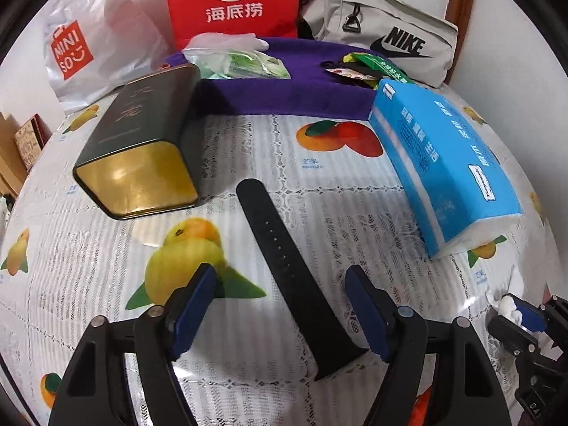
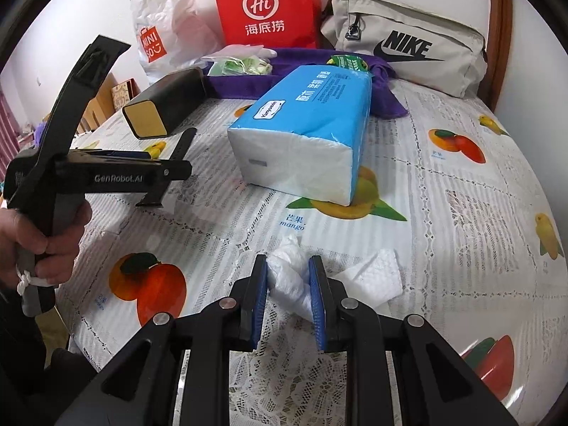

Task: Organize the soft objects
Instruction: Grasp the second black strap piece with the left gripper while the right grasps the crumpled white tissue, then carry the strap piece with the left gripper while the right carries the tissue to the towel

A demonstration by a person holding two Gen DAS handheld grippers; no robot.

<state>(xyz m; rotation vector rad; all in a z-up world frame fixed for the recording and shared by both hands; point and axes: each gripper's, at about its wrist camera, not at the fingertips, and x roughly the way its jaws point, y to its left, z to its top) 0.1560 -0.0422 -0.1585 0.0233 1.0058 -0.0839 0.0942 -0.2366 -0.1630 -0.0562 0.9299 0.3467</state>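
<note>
In the left wrist view my left gripper point(image 1: 282, 294) stands open, low over the fruit-print tablecloth. A black rubber strap point(image 1: 280, 255) lies flat between its blue pads, its wide end close by the right-hand finger point(image 1: 365, 305). My right gripper point(image 2: 288, 277) is shut on a crumpled white tissue point(image 2: 287, 269). Beside it lies a flat white tissue sheet point(image 2: 376, 277). The right wrist view also shows the left gripper point(image 2: 170, 167) from the side, held by a hand point(image 2: 42, 238), over the strap point(image 2: 181, 145). At the left wrist view's right edge is the right gripper point(image 1: 514, 316).
A blue tissue pack point(image 1: 443, 170) point(image 2: 305, 120) lies mid-table, and a dark tin with a gold end point(image 1: 142, 149) to its left. Behind are a purple towel point(image 1: 284, 88), a bag of green packets point(image 1: 241, 64), a red paper bag point(image 1: 230, 0), a Miniso bag point(image 1: 81, 53) and a Nike pouch point(image 1: 383, 35).
</note>
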